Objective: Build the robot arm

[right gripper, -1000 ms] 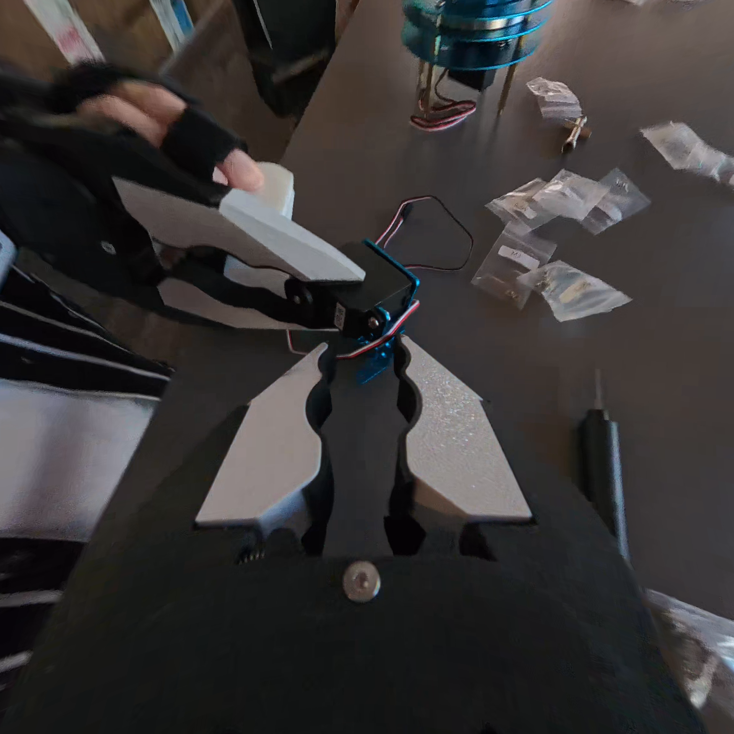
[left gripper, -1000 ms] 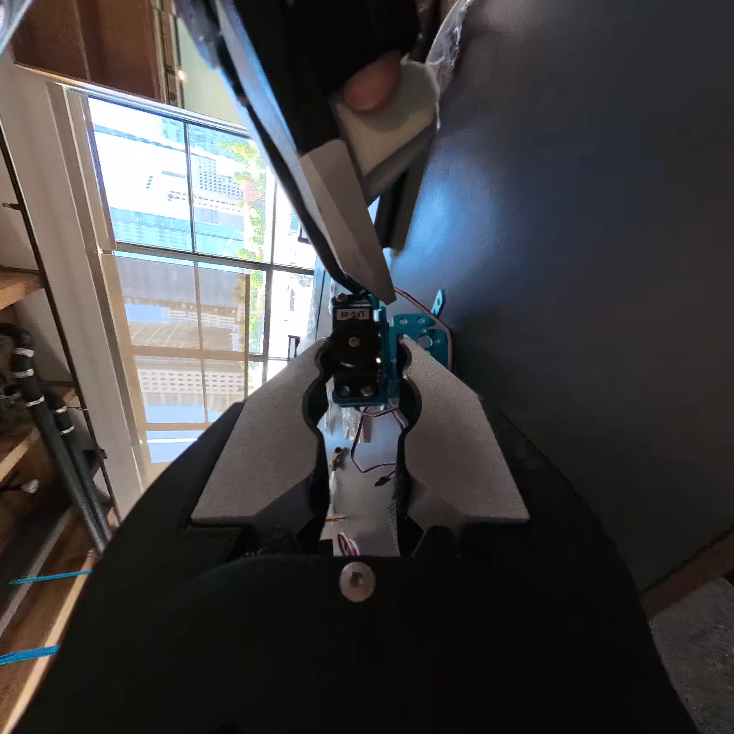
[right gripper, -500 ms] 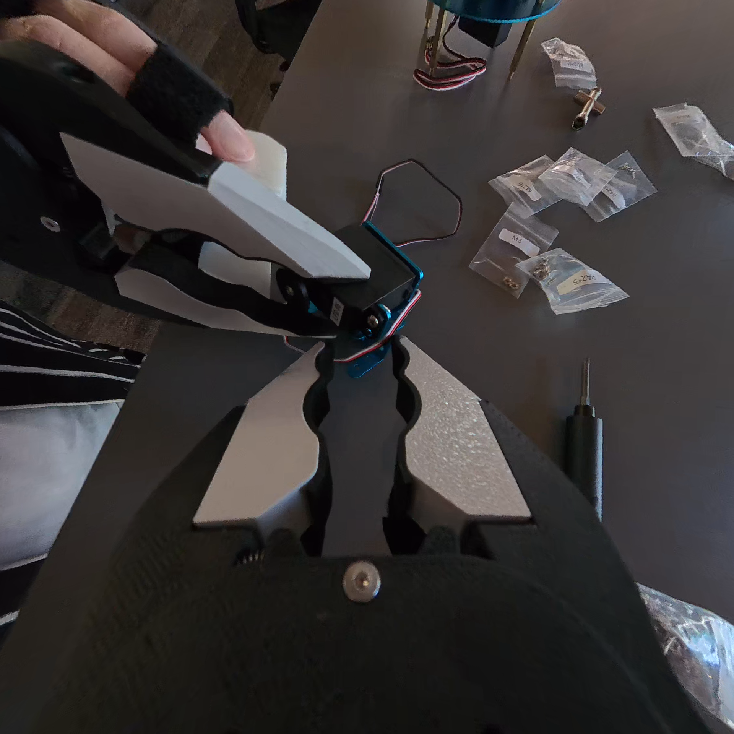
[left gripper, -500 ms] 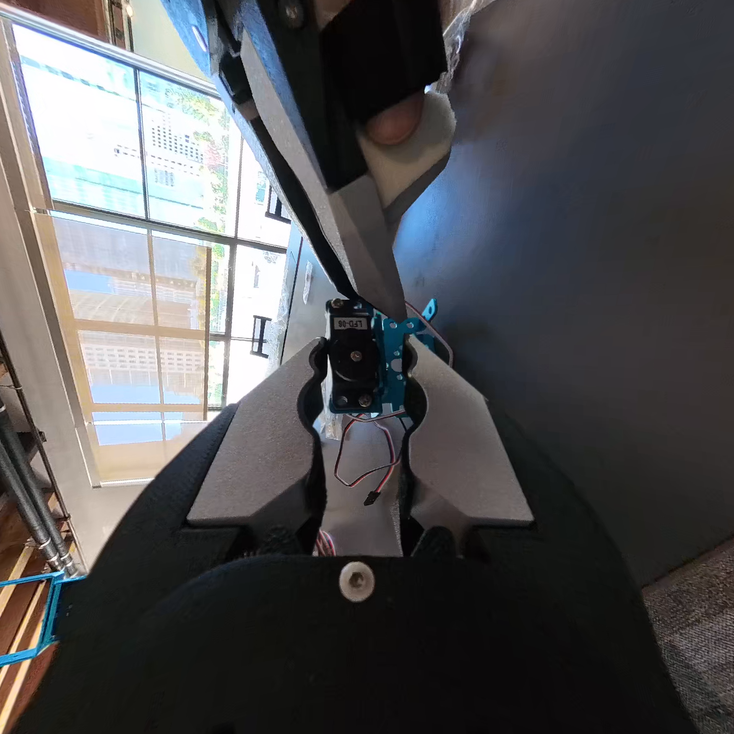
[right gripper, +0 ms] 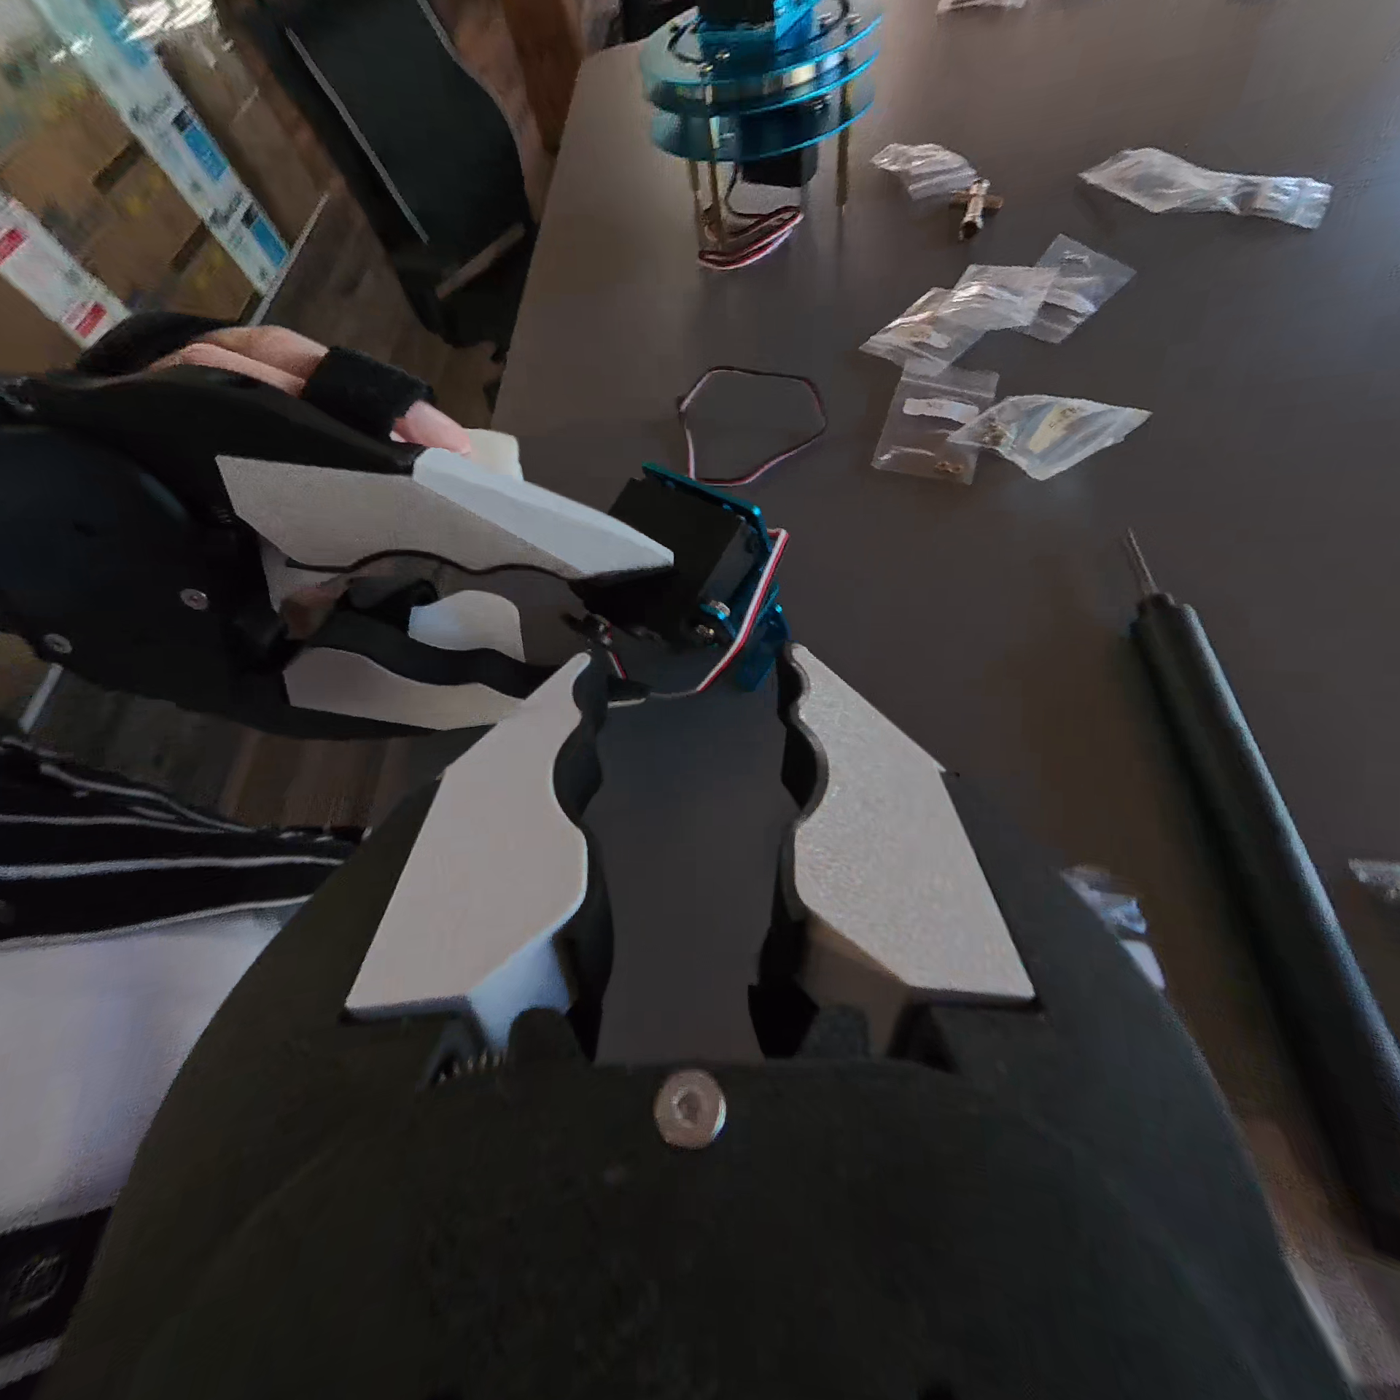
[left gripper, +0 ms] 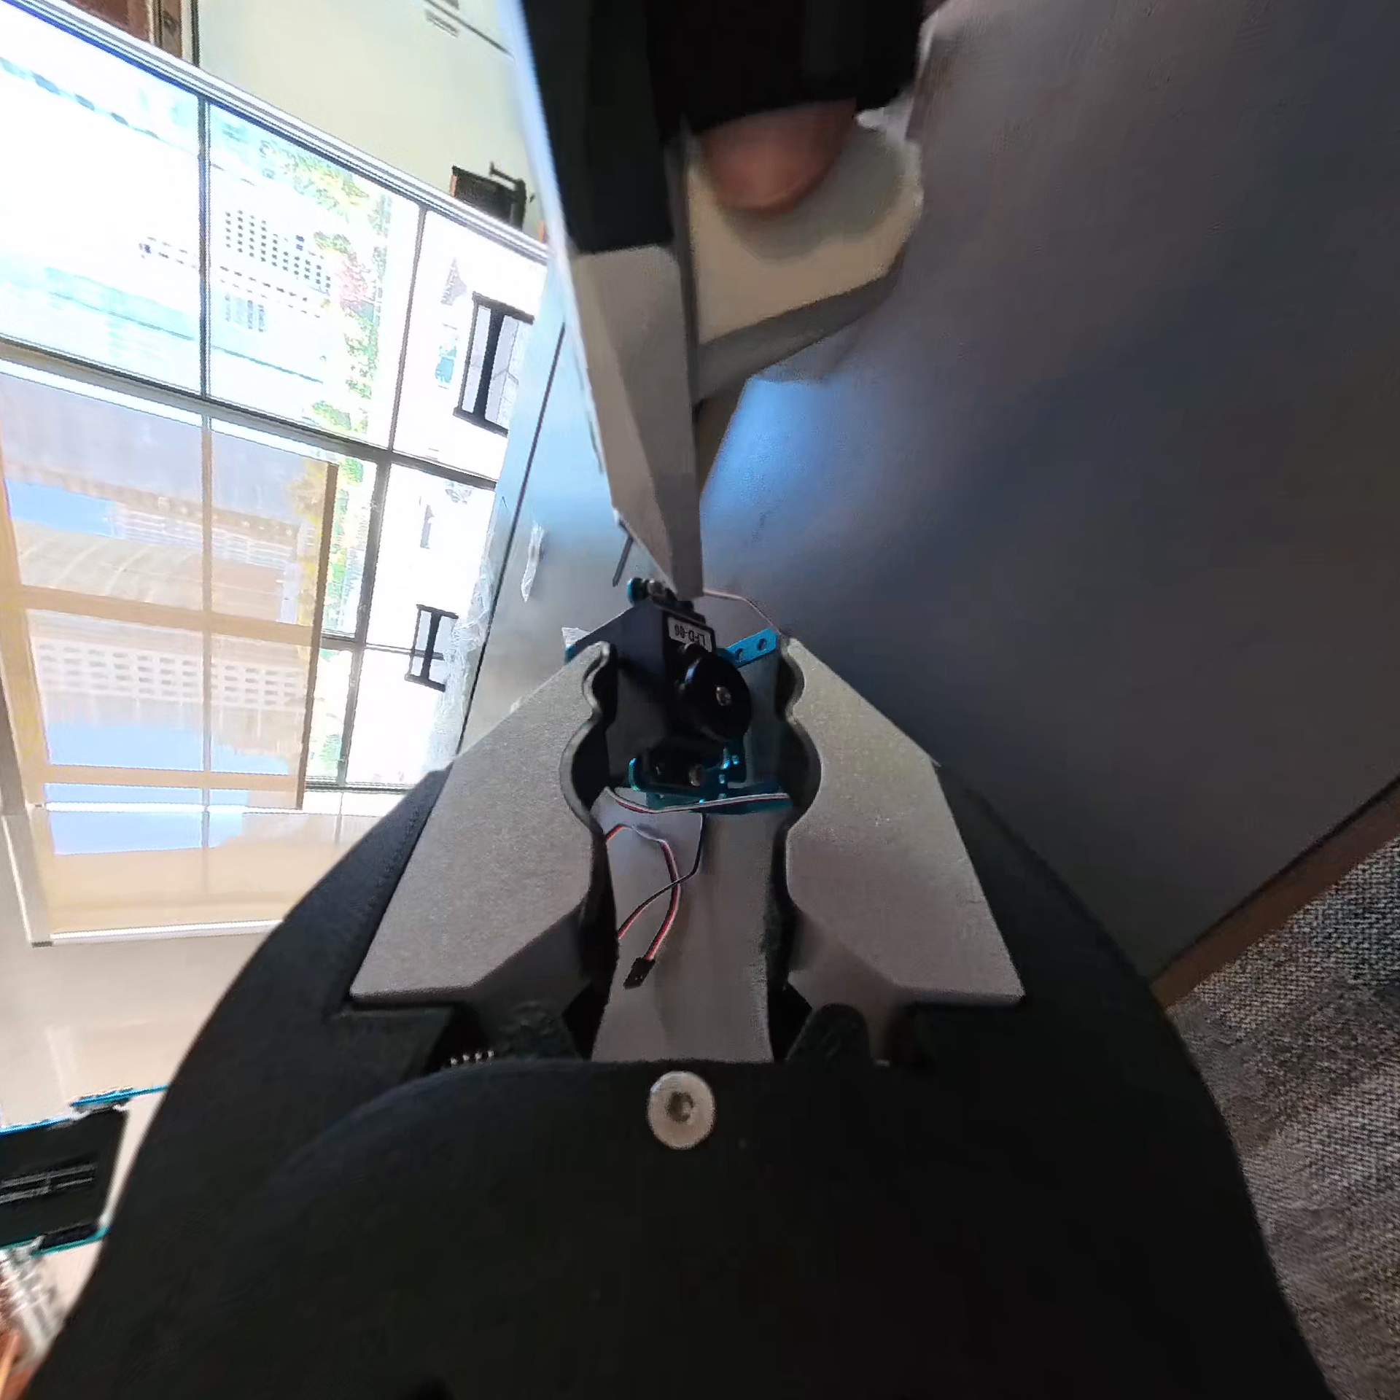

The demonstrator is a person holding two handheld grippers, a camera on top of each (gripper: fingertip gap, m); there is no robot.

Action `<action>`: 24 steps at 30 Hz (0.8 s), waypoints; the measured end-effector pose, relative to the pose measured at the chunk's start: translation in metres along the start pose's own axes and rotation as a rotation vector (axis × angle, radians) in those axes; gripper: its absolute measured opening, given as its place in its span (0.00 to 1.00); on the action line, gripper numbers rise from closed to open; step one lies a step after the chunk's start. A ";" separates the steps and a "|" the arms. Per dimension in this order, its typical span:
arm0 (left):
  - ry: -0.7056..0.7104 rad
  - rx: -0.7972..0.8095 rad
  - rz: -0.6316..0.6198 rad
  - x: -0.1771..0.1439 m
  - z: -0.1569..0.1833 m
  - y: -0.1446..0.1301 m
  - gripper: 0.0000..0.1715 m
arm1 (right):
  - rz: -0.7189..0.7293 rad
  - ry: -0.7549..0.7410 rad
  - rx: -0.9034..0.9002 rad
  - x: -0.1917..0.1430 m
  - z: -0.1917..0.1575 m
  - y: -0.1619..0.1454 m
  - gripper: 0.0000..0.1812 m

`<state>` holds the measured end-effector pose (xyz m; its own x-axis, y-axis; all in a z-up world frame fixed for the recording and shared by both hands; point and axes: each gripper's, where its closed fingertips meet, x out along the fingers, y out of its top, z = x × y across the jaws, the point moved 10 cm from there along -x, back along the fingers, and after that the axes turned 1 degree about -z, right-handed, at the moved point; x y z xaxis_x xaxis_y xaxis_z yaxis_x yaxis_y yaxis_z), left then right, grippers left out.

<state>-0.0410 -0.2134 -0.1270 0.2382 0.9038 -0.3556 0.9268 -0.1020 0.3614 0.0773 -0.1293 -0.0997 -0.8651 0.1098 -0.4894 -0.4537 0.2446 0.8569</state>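
— Two claws met over the dark table (right gripper: 985,644), didn't they? What was on the far left?

— On the far left were striped cloth (right gripper: 114,856) and your gloved hand (right gripper: 303,364) on the handle. From there your left claw (right gripper: 606,614) reached in sideways. It was pinching a small black motor (right gripper: 682,545), with one finger on top of the motor and the other beneath it.

— Where was the motor, then?

— You held it up off the table, tilted, right at the tips of both claws. A blue metal bracket (right gripper: 746,598) was fixed to its far side. A red, white and black wire ran along its lower edge.

— And my right claw (right gripper: 685,667)?

— Its fingers were spread, with a wide gap between them. The bracket's lower end sat just beside the right finger's tip. I could not tell whether they touched.

— What did the left camera show?

— A bright window (left gripper: 227,454) on the left. In the middle, the motor was wedged between your fingertips, and its plug (left gripper: 632,977) dangled toward the camera. One finger of the other claw came down onto the motor's top edge.

— And further right on the table?

— A loop of thin wire (right gripper: 822,424) showed beyond the motor. A blue round stand (right gripper: 757,83) stood at the back. Several clear little bags (right gripper: 985,333) were scattered to the right of it. A black screwdriver (right gripper: 1242,833) lay farthest right.
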 end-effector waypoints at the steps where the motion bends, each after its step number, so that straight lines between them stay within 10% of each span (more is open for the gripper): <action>1: -0.008 -0.017 0.004 -0.001 -0.001 0.000 0.22 | 0.008 -0.022 0.011 -0.002 0.000 -0.003 0.24; 14: -0.288 -0.617 0.234 -0.042 -0.068 -0.018 0.17 | 0.041 -0.063 0.180 -0.018 -0.029 -0.016 0.21; 24: -0.732 -0.810 0.363 0.015 -0.123 -0.094 0.14 | 0.117 -0.161 0.323 0.001 -0.052 -0.020 0.15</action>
<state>-0.1597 -0.1391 -0.0606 0.8101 0.3910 -0.4369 0.3737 0.2298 0.8986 0.0745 -0.1841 -0.1093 -0.8506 0.2988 -0.4326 -0.2411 0.5095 0.8260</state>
